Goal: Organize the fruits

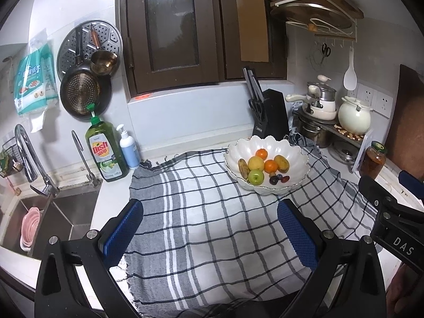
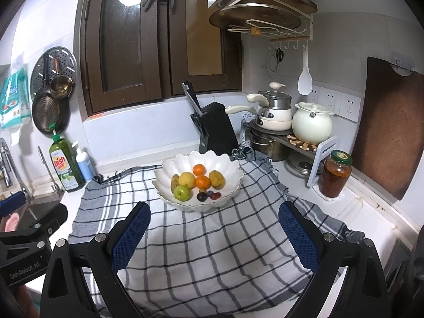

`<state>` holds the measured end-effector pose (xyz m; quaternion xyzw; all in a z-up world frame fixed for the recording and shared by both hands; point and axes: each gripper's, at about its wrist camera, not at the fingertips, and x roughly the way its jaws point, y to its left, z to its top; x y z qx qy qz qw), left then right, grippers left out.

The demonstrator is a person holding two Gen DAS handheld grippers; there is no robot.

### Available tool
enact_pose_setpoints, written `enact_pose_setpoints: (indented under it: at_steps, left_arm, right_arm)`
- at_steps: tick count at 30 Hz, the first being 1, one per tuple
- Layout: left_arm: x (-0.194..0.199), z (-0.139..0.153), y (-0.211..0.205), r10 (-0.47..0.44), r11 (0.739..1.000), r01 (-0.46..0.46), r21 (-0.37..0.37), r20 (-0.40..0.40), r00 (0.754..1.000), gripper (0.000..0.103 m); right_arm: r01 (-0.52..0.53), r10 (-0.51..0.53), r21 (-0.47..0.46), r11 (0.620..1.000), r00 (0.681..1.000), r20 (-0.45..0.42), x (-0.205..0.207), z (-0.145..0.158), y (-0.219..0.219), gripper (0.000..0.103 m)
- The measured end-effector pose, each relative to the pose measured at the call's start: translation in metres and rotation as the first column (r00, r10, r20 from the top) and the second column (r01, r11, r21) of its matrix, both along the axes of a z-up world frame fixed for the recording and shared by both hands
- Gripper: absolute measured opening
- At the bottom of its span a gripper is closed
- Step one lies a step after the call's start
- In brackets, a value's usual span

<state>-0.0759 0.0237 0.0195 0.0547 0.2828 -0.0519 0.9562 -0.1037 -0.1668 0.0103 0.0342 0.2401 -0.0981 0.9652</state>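
Observation:
A white scalloped bowl (image 1: 296, 149) (image 2: 228, 165) stands at the far side of a checked cloth (image 1: 212, 225) (image 2: 206, 243). In it lie two oranges (image 1: 270, 166) (image 2: 203, 181), a yellow fruit (image 1: 256, 163) (image 2: 187, 179), a green apple (image 1: 256, 177) (image 2: 181, 193), a mango (image 1: 281, 163) (image 2: 216, 179), a spotted banana (image 1: 243, 167) (image 2: 174, 181) and small dark plums (image 1: 273, 180) (image 2: 202, 197). My left gripper (image 1: 209, 208) is open over the cloth, short of the bowl. My right gripper (image 2: 214, 210) is open too, its fingertips just in front of the bowl. Both hold nothing.
A sink (image 1: 61, 220) with a pink strainer lies left, beside a dish soap bottle (image 1: 106, 153) (image 2: 66, 168) and a pump bottle (image 1: 129, 148). Behind the bowl stands a knife block (image 1: 270, 116) (image 2: 217, 129). Pots on a rack (image 2: 291, 122) and a jar (image 2: 335, 177) occupy the right corner.

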Motion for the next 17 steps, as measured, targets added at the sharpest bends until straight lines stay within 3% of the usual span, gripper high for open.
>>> enact_pose_setpoints:
  at_steps: [17]
  left_arm:
    - [0.001,0.0,-0.0013,0.0,1.0,0.0,0.001,-0.002,1.0,0.103]
  right_arm:
    - [0.005,-0.005,0.002,1.0,1.0,0.001,0.0005,-0.0003,-0.0012,0.098]
